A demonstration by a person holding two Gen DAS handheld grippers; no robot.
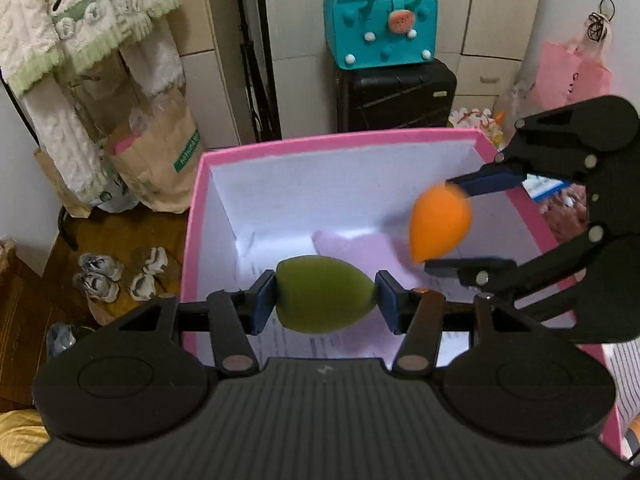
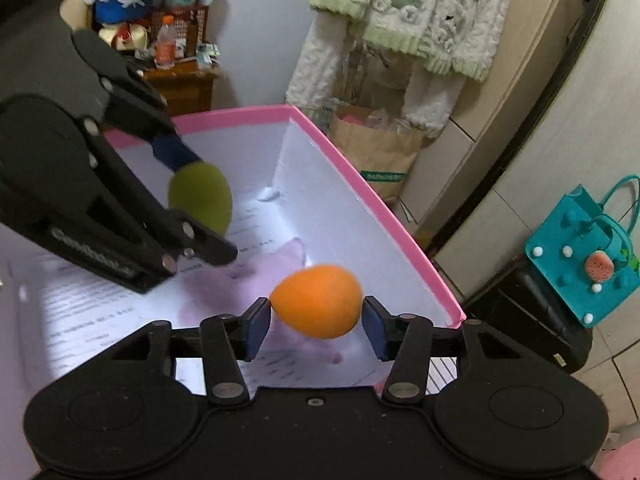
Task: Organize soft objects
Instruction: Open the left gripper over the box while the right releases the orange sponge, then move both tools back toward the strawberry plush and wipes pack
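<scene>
A: What's my left gripper (image 1: 326, 294) got?

B: Green sponge (image 1: 325, 294), egg-shaped, pinched between both blue pads (image 1: 264, 304), over the pink box (image 1: 320, 142).

A: I see my right gripper (image 1: 460, 224) too, coming in from the right edge.

B: Yes. Orange sponge (image 1: 439, 226) between its jaws, pointed end down, blurred. It looks barely gripped; I can't tell for sure.

A: Inside the box?

B: White walls, printed paper on the bottom, a pale pink soft thing (image 1: 360, 248) lying on it.

A: Behind?

B: Teal bag (image 1: 380, 28) on a black suitcase (image 1: 396, 96).
</scene>
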